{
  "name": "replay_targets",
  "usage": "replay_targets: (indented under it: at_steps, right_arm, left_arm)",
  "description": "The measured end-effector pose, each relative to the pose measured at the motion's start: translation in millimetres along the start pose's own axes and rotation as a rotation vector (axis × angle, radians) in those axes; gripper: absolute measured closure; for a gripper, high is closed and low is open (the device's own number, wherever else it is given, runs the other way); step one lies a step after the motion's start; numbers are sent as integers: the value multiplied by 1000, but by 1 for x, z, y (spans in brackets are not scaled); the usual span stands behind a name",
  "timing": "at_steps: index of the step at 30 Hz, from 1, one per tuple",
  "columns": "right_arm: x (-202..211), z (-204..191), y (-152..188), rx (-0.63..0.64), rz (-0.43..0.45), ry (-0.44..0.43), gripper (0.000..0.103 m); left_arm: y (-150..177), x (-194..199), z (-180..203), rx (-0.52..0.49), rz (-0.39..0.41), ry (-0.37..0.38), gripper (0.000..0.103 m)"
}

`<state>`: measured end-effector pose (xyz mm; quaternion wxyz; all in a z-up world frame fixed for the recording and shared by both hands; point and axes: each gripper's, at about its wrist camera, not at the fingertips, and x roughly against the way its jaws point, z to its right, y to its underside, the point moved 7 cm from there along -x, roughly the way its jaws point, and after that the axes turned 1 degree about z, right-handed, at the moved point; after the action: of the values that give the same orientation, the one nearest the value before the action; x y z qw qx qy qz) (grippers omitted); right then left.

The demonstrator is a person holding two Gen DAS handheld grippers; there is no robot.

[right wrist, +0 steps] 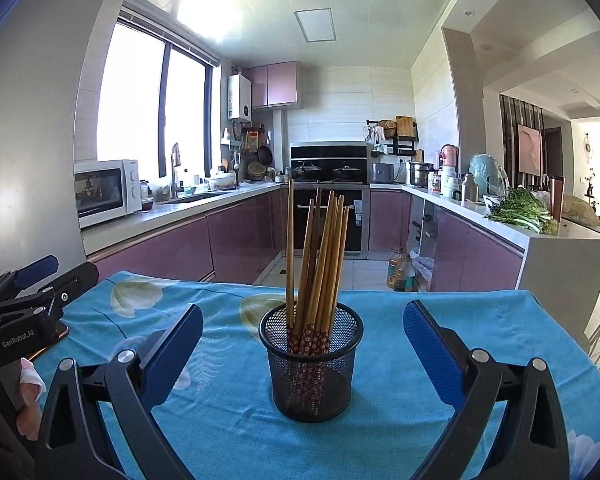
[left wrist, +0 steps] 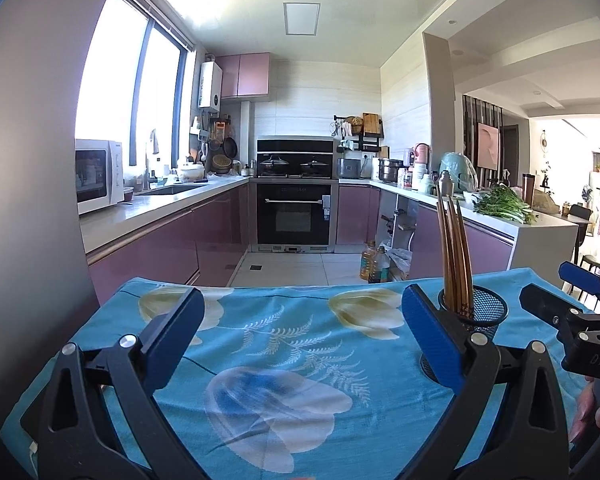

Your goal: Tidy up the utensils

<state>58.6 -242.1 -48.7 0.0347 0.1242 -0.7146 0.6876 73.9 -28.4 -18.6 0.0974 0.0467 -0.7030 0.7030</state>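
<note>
A black mesh cup (right wrist: 311,376) stands upright on the blue floral tablecloth (right wrist: 228,420). Several wooden chopsticks (right wrist: 320,264) with patterned red ends stand in it. My right gripper (right wrist: 303,344) is open and empty, its blue pads on either side of the cup and apart from it. My left gripper (left wrist: 300,332) is open and empty over bare cloth, left of the cup (left wrist: 476,312). The chopsticks (left wrist: 454,252) show behind its right finger. Each gripper shows at the edge of the other's view, the right one (left wrist: 568,296) and the left one (right wrist: 28,284).
The cloth-covered table (left wrist: 284,360) ends at a far edge with kitchen floor beyond. Pink cabinets, a microwave (right wrist: 108,192), a sink and an oven (right wrist: 328,216) line the room. Oil bottles (right wrist: 400,270) stand on the floor. Greens (right wrist: 524,210) lie on the right counter.
</note>
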Motion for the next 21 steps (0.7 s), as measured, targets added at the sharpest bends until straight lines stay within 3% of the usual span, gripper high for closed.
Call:
replay_targets:
  at_steps: [21]
  right_arm:
    - [1,1,-1,5,0,5,6]
  left_arm:
    - [1,2,-2,10,7,-10,6]
